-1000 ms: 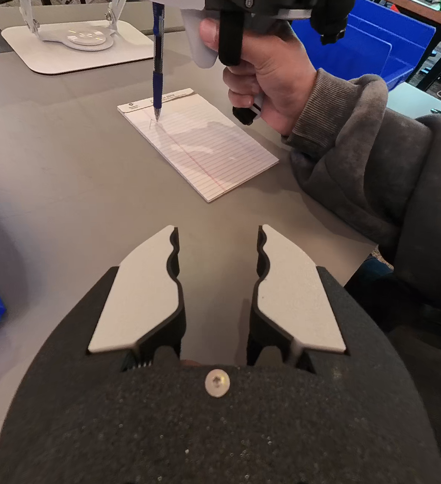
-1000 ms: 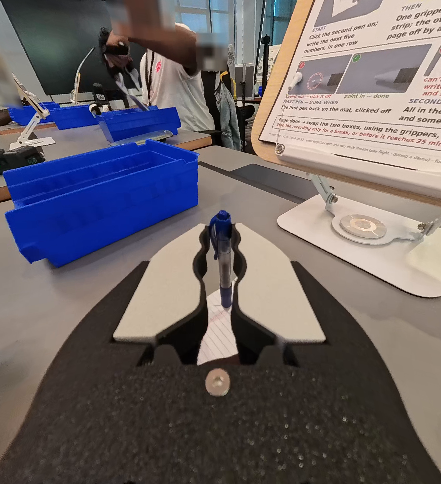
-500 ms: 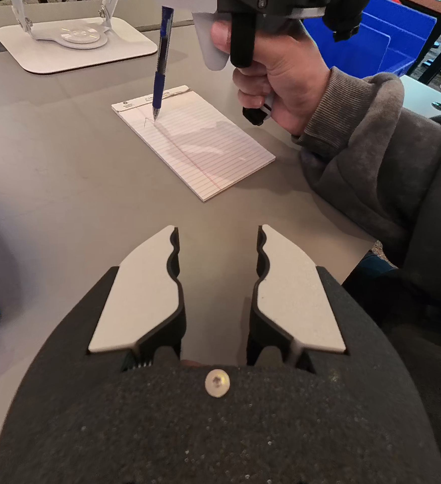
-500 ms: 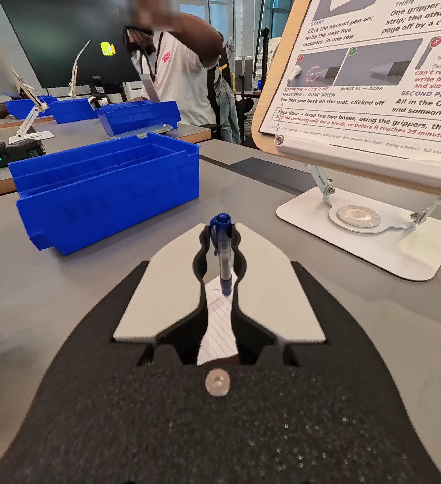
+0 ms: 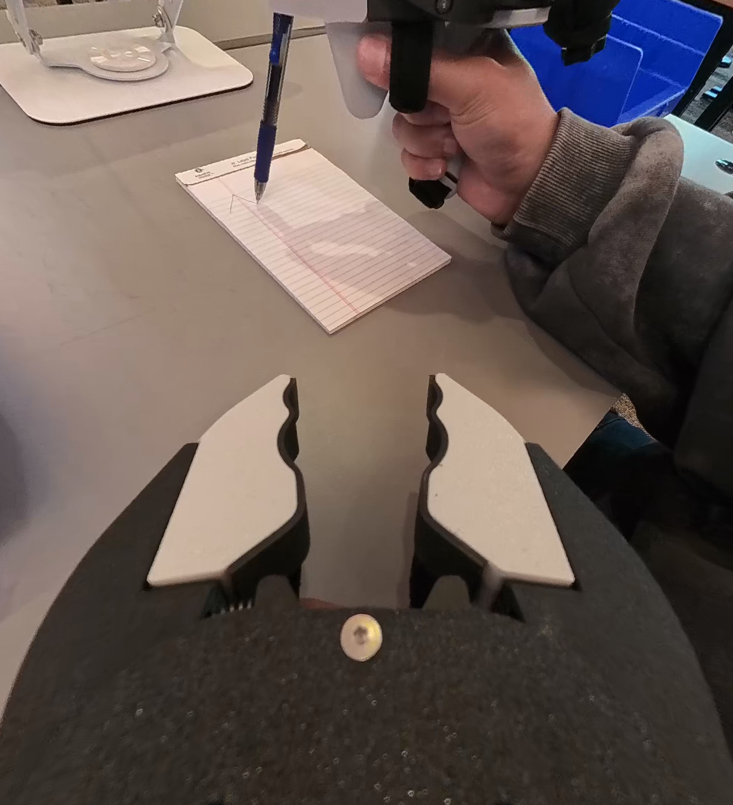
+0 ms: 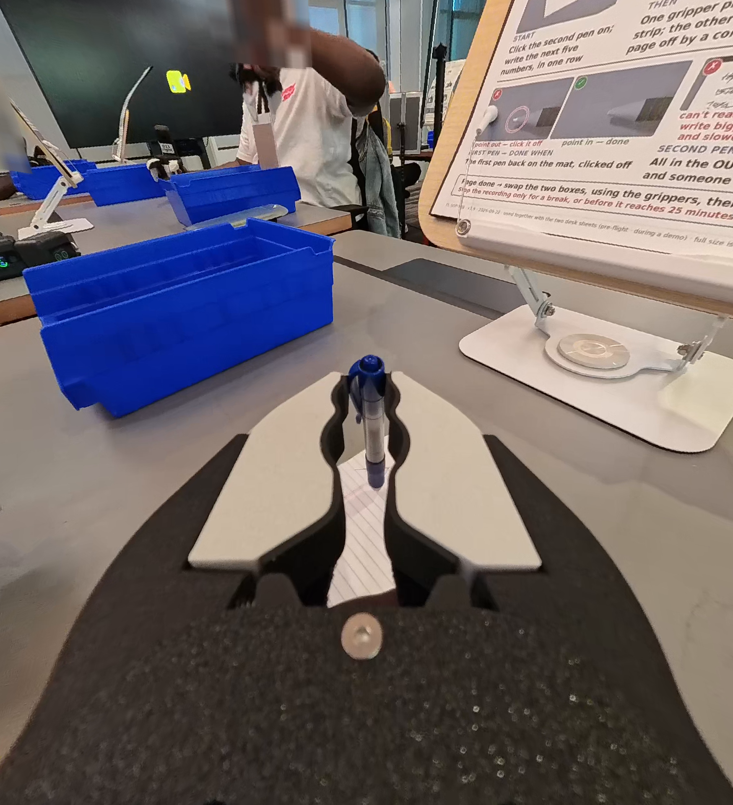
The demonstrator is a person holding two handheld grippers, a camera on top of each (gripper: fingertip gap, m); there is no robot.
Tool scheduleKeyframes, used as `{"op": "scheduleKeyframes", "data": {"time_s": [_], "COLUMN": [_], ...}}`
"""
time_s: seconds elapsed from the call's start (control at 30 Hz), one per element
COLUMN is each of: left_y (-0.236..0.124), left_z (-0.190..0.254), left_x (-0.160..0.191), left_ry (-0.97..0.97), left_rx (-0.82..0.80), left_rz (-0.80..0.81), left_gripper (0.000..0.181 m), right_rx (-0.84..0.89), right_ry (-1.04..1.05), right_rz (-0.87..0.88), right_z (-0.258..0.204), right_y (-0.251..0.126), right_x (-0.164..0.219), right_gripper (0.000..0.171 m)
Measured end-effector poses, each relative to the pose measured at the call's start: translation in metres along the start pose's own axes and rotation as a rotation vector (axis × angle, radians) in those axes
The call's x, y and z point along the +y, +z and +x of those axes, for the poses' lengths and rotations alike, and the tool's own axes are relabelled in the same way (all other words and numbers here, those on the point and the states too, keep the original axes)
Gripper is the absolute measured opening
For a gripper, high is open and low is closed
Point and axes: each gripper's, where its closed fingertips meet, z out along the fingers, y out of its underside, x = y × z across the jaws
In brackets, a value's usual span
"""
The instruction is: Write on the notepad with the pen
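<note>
Blue slim plastic pen [image 5: 269, 126], clamped high on its barrel by the right gripper [image 6: 367, 383], touches the white lined paper notepad [image 5: 312, 235]; likely light, slippery.

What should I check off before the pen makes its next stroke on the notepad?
1. Pen grip: ok. The right gripper is shut on the pen, which stands near upright.
2. Tip on paper: ok. The tip sits on the notepad at the end of a short angled mark.
3. Room to write: ok. The lines to the right of and below the tip are blank.
4. Notepad held steady: not ok. The left gripper is open and well short of the pad.
5. Ink flow: ok. The mark is thin but visible.
6. Tip pressure: cannot tell.
</note>
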Motion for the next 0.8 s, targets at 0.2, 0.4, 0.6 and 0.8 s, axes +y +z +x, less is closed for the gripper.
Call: {"op": "scheduleKeyframes", "data": {"time_s": [0.2,0.4,0.6,0.8], "left_y": [0.001,0.0,0.0,0.001], "left_z": [0.001,-0.001,-0.003,-0.002], "left_x": [0.001,0.002,0.002,0.004], "left_ry": [0.003,-0.001,-0.007,0.0], "left_rx": [0.0,-0.002,0.002,0.002], "left_rz": [-0.003,-0.007,-0.008,-0.017], "left_gripper": [0.056,0.056,0.056,0.056], "right_rx": [-0.011,-0.032,-0.028,-0.03], "right_ry": [0.011,-0.021,-0.042,-0.03], "right_rz": [0.037,-0.006,-0.023,-0.033], "right_z": [0.0,-0.008,-0.011,-0.008], "right_y": [0.01,0.03,0.029,0.032], "right_x": [-0.012,-0.01,-0.009,-0.005], "right_gripper": [0.015,0.015,0.015,0.015]}}
